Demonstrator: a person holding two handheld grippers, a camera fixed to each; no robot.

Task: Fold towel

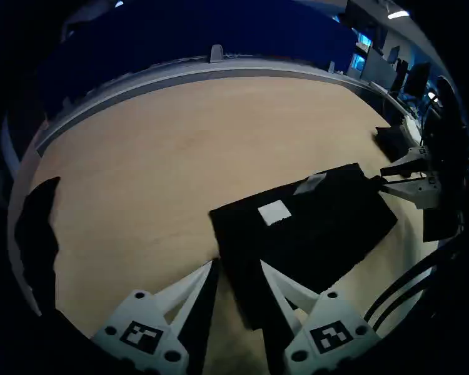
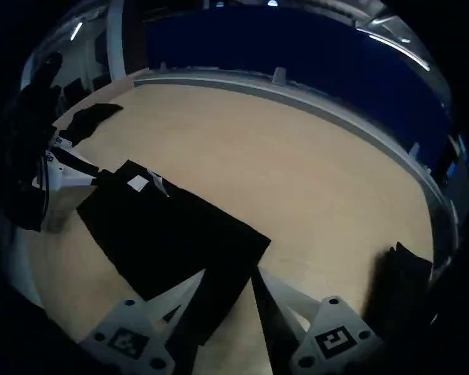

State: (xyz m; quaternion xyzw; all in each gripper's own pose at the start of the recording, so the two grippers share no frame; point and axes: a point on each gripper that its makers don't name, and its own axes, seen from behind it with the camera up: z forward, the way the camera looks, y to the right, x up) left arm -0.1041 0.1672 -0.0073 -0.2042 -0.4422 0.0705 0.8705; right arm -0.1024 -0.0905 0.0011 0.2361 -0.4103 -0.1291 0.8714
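**Black towel** point(image 1: 303, 231): folded to a flat, approx. rectangular pad. It lies on the pale wood bench point(image 1: 172, 162), toward the near side and set diagonal to both cameras. Two white tags point(image 1: 274, 213) show on its upper face, one near the ctr. and one by the far edge (print too small to make out).

**Left claw** point(image 1: 237, 275): fingers parted to a moderate gap, w/ the towel's near corner lying between them. No squeeze on the cloth is visible, so the corner reads as unclamped.

**Right claw** point(image 2: 229, 275): likewise parted. The opposite corner of the towel runs in between its two fingers, and the cloth is flat on the bench.

**Cross-views:** in the left gripper view the right claw also appears farther off, at the towel's far-right corner, w/ its tips just at the fabric edge. In the right gripper view the left claw appears the same way at the towel's far-left corner.

**Surroundings:** a dark cloth point(image 1: 37, 237) sits well apart from the towel, at the bench's left edge. A dark heap point(image 2: 400, 281) sits at the right edge. A grey rail point(image 1: 191, 69) runs along the bench's far side, w/ a blue partition point(image 1: 172, 37) behind it.
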